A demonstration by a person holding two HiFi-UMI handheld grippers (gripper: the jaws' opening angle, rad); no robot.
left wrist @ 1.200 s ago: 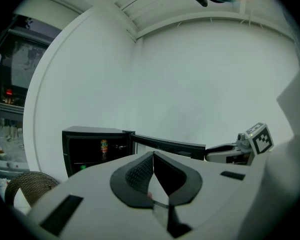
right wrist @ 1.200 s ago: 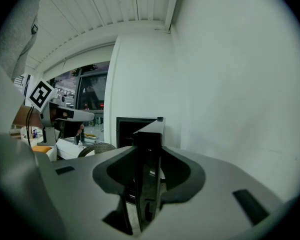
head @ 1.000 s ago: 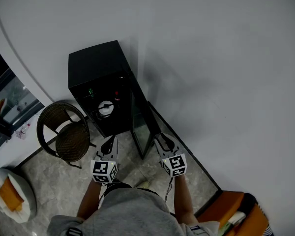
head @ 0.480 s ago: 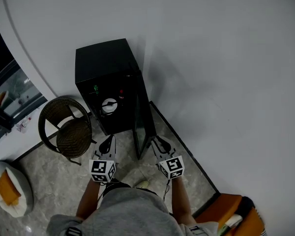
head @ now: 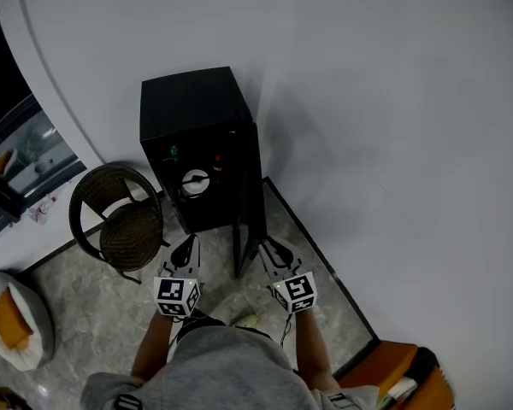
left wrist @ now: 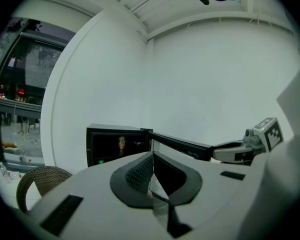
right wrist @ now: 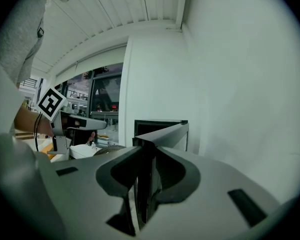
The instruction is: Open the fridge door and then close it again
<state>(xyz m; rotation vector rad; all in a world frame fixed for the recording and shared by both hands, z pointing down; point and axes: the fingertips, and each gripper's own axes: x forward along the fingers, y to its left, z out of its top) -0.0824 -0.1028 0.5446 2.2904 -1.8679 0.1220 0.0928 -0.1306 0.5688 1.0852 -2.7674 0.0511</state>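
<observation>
- Head view: a black fridge (head: 192,114) stands on the floor (head: 85,306) against a white wall (head: 393,101).
- Its door (head: 250,216) is swung open on the fridge's right side and is seen nearly edge-on, reaching from the fridge's front towards the person (head: 227,366).
- A wicker chair (head: 120,225) sits just beside the fridge on its left.
- The right tool (head: 264,245) is at the door's free edge, on the side away from the fridge body.
- Right gripper view: the door's edge (right wrist: 162,134) stands upright between the jaws of the right tool (right wrist: 146,169). The jaws are closing and their pads look to be against the two faces of the door.
- Beyond the door in this view is the fridge's top front rim (right wrist: 160,122).
- The left tool (head: 188,246) hangs in front of the fridge's open mouth, left of the door and apart from it.
- Left gripper view: the jaws of the left tool (left wrist: 151,171) are pressed fully together with nothing held.
- In the same view the fridge interior (left wrist: 117,144) is dark, with a small can or bottle with an orange label inside. The door (left wrist: 180,145) juts out to the right from the fridge, and the right tool (left wrist: 217,153) meets its far end.
- The chair (left wrist: 37,179) is left of the fridge.
</observation>
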